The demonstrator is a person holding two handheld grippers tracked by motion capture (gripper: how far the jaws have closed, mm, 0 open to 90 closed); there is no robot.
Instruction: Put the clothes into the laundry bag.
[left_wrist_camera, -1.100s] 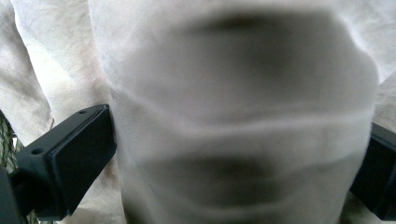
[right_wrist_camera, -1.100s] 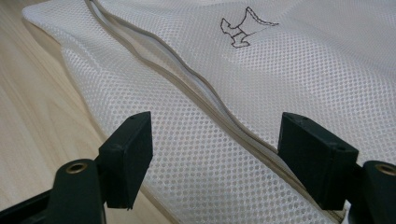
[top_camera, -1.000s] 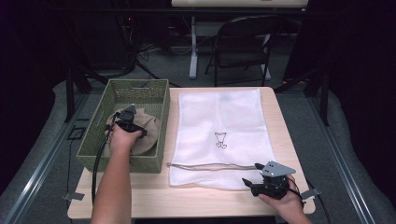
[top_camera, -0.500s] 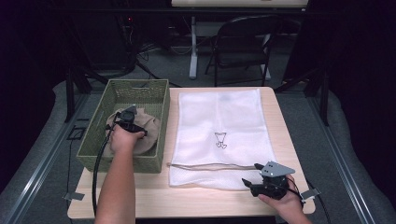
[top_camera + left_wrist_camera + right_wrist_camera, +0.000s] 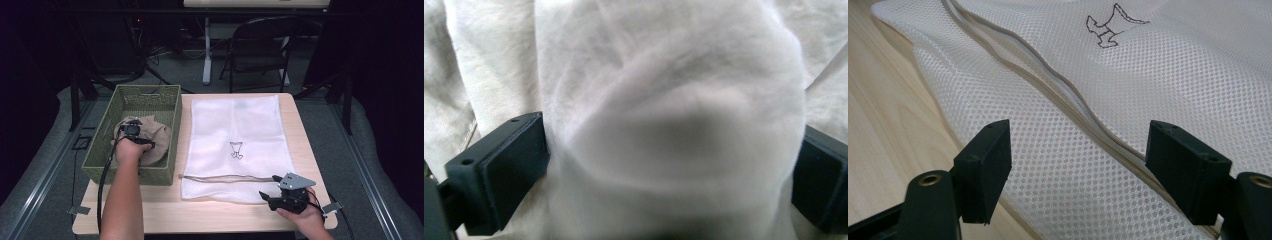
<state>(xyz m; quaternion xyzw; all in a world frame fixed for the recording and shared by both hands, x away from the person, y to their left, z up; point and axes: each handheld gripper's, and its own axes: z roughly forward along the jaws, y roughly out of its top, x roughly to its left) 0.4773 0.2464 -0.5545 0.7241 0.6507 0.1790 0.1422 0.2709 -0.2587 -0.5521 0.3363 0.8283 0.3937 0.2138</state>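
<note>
Your left gripper (image 5: 133,131) sits down in the basket (image 5: 165,100), jaws spread around a bunched fold of the cloth (image 5: 155,137), pads touching it on both sides but not visibly squeezed shut. The mesh bag (image 5: 235,125) lies flat just right of the basket, its zipper (image 5: 220,177) running across the near end. Your right gripper (image 5: 272,197) rests at the bag's near right corner, jaws apart over the mesh, closer to the zipper. Since half a second ago, your left hand has barely shifted; the right has not moved.
</note>
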